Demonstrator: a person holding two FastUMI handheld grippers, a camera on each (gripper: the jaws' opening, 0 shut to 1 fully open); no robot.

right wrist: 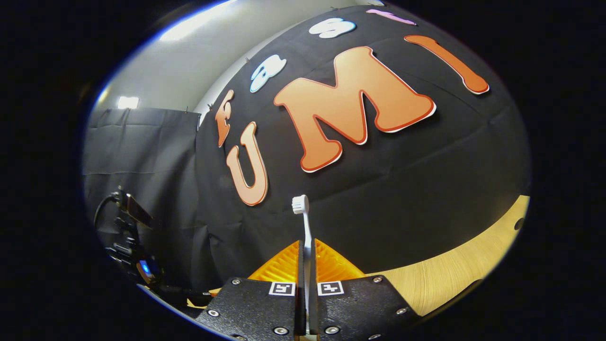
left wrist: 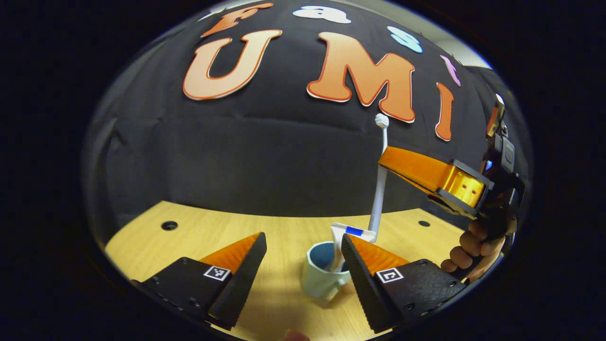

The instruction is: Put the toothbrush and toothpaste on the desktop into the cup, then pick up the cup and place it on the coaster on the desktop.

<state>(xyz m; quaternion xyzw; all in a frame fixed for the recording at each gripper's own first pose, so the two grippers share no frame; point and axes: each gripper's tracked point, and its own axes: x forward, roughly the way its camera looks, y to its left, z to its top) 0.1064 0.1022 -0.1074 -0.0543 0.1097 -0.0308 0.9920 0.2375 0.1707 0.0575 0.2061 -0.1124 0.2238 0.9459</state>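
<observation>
Left gripper view: the toothpaste (left wrist: 342, 237) already stands in the cup (left wrist: 322, 274) on the tabletop (left wrist: 284, 232), just ahead of the wide-open, empty left claw (left wrist: 303, 255). The right claw (right wrist: 307, 265), clamped on the toothbrush (right wrist: 304, 227), holds it upright above the cup. Coaster placement remains.

Pale wooden table (left wrist: 199, 232) shows fine grain under a satin sheen; the light-blue glazed ceramic cup (left wrist: 318, 274) gleams glossy, the slim white plastic toothbrush (right wrist: 307, 237) looks smooth, and the wall's black cloth (left wrist: 236, 156) hangs matt, creased.
</observation>
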